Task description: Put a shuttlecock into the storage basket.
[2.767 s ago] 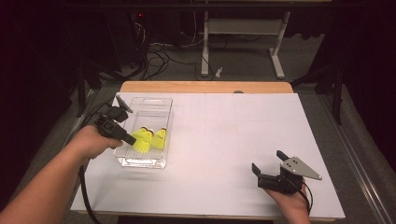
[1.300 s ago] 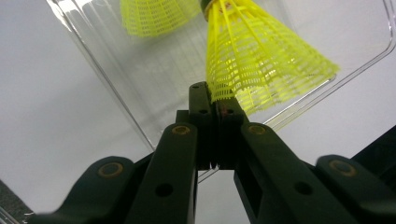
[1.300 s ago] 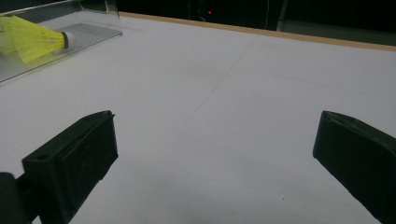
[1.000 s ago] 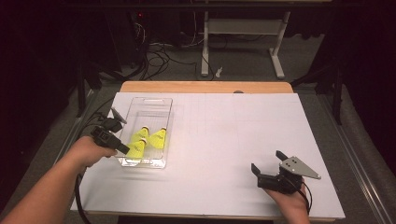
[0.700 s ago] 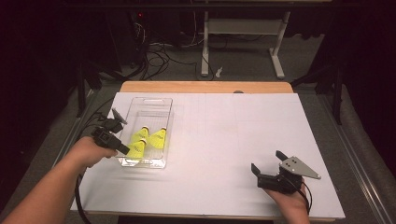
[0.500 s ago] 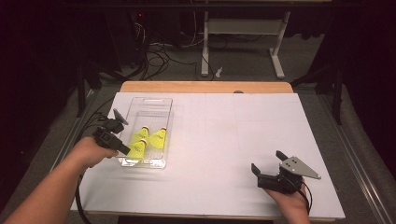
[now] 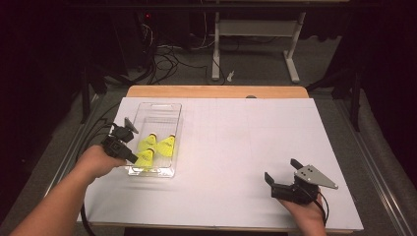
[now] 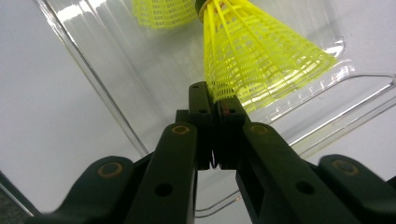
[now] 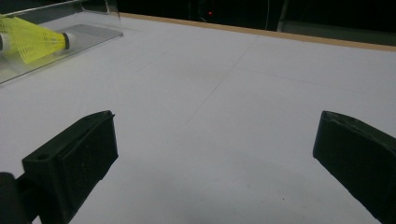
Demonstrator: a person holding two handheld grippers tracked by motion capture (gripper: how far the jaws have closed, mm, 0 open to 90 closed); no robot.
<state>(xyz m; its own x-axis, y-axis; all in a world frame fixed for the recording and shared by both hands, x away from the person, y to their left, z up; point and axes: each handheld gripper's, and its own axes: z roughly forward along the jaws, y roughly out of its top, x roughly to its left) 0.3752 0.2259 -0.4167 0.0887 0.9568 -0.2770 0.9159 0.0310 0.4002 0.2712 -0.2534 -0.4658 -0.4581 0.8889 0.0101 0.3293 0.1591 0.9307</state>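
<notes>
Shuttlecock (image 8: pixel 261 60), yellow, pinched by the rim of its mesh skirt in the left tongs (image 8: pixel 215 100); jaws stand nearly together with only the thin plastic lattice between them, a hold that suits a light, springy thing because the skirt edge is the one part thin enough to nip. Shuttlecock hangs just ahead of the left tongs' tips, over the near end of the clear tray (image 7: pixel 164 110), cork end pointing away from them. Likely reading: it is being lifted out of, or set into, the tray; the frames do not tell which. Two more shuttlecocks (image 7: pixel 167 145) lie in the tray just beyond the left tongs, skirts close beside the held one, so a careless swing could knock them. Tray's low clear walls keep the loose ones from rolling off across the tabletop (image 7: pixel 236 147). Right tongs (image 9: pixel 212 158) rest low on the bare tabletop, jaws spread wide, nothing between them, well apart from the tray, which sits far off ahead and to their left. Parked there, probably, to stay out of the working hand's way.
</notes>
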